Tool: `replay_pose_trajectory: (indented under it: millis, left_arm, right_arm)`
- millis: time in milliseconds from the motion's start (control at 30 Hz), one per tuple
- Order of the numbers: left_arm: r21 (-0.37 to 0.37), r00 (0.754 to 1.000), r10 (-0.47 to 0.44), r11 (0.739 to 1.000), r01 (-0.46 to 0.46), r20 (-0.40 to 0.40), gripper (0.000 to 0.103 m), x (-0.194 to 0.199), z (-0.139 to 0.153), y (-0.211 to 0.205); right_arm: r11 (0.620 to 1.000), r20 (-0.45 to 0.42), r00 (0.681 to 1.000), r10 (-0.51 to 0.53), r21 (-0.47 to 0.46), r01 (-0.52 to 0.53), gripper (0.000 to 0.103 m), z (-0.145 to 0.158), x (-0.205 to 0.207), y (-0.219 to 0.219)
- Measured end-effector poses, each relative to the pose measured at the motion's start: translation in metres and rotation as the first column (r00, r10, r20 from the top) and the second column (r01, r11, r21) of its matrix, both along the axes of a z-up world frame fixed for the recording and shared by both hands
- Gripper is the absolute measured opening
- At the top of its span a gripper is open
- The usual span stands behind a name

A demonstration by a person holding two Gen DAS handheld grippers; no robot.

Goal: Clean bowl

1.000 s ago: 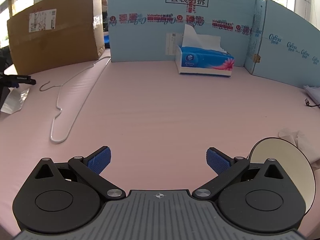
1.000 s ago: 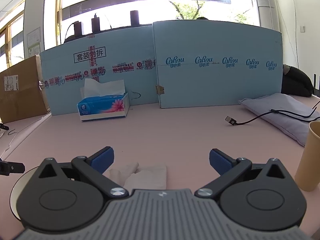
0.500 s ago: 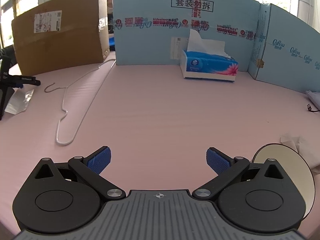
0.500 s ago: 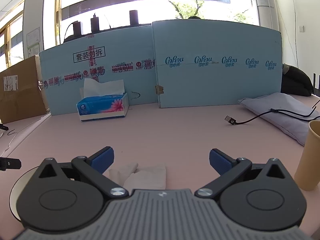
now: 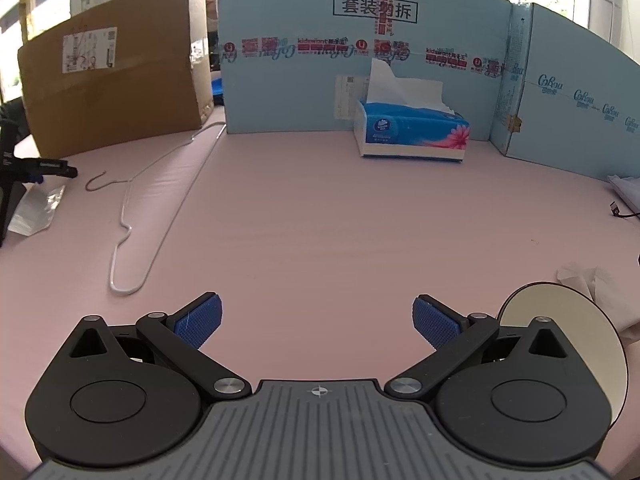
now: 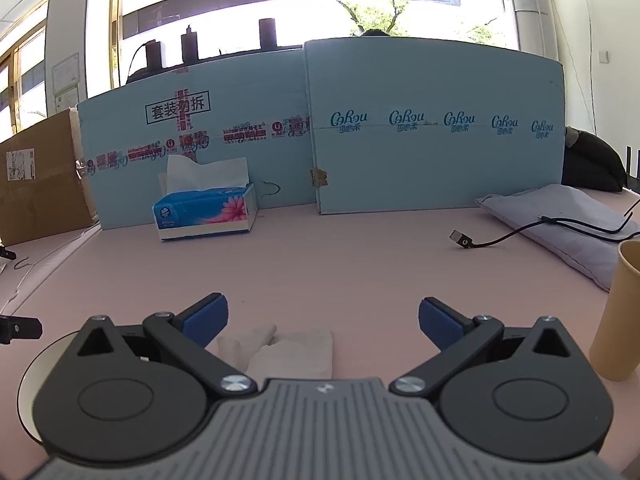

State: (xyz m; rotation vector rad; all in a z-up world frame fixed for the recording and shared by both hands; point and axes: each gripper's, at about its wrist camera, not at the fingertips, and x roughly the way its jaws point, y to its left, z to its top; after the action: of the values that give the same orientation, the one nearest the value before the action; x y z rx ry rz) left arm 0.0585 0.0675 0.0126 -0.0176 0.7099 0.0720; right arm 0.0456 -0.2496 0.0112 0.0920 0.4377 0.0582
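Since the earlier frames, the left wrist view has been tilted and shifted slightly, so that the tissue box (image 5: pixel 412 132) and the wire hanger (image 5: pixel 156 216) sit lower and further right in the picture, while the right wrist view is almost unchanged. In the left wrist view, the left gripper (image 5: pixel 318 320) is held above the pink table (image 5: pixel 320 220) with its jaws spread wide and nothing between them; the cream bowl (image 5: pixel 560 312) is seen at the lower right, partly hidden behind the gripper body, with a crumpled tissue (image 5: pixel 584 280) just beyond it. In the right wrist view, the right gripper (image 6: pixel 323 318) is likewise wide open and empty, with the same tissue (image 6: pixel 288 348) lying on the table just below and between its fingers, the bowl's rim (image 6: pixel 44 352) showing at the lower left, and a paper cup (image 6: pixel 618 312) at the right edge. The task appears to be at its opening step, no wiping having begun. Next, the tissue would probably need to be closed upon by the right gripper and the bowl steadied by the left.
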Motion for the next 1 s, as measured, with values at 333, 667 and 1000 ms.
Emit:
replay_pose_trajectory:
  millis: [333, 667, 1000]
  left_arm:
    - [-0.011, 1.0, 0.007, 1.0, -0.007, -0.007, 0.103, -0.0006, 0.0, 0.0038]
    - [-0.006, 1.0, 0.004, 1.0, -0.004, -0.006, 0.103, -0.0005, 0.0002, 0.0021]
    - [-0.006, 1.0, -0.001, 1.0, 0.001, -0.002, 0.103, 0.0003, 0.001, 0.003]
  right_arm:
    - [1.0, 0.001, 1.0, -0.001, -0.001, 0.001, 0.103, 0.0008, 0.0002, 0.0012]
    - [1.0, 0.0, 1.0, -0.003, -0.002, 0.003, 0.103, 0.0015, 0.0005, -0.0004]
    - [1.0, 0.008, 1.0, 0.0, -0.007, 0.0, 0.103, 0.0048, 0.0, 0.001]
